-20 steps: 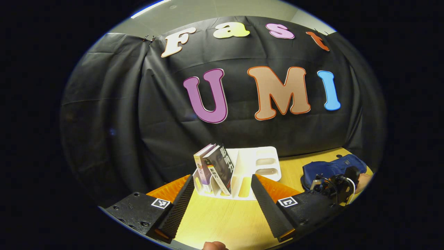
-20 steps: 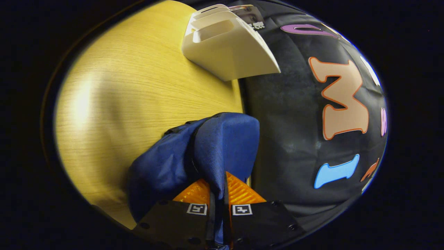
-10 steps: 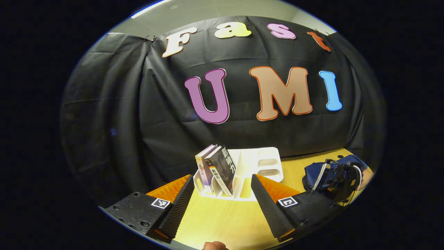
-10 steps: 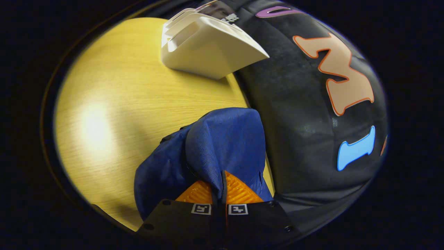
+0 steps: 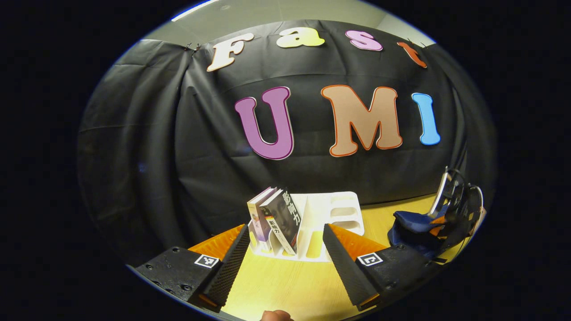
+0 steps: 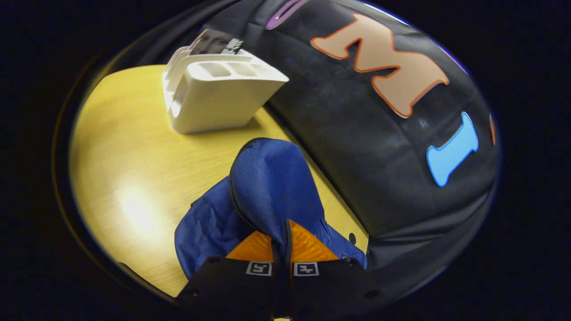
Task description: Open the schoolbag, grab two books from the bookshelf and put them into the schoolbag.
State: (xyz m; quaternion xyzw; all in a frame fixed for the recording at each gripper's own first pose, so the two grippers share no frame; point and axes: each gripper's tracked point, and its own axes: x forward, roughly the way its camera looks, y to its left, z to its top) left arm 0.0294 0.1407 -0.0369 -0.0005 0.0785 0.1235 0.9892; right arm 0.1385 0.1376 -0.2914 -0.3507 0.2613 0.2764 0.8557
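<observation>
Lower centre of right gripper view: your right hand-held gripper [image 6: 285, 243] pinches blue fabric schoolbag [image 6: 267, 187]; left hand-held gripper [image 5: 285, 256] spread, facing white plastic bookshelf [image 5: 330, 214].

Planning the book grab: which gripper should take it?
Left. The left gripper is open and faces the books in the bookshelf; the right gripper is shut on the schoolbag flap.

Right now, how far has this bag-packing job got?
Early. The right gripper is shut on the blue schoolbag's flap, lifting it, so opening is under way. Both books stand in the white bookshelf. The left gripper is open, facing them. Still left: taking both books and putting them in the bag.
</observation>
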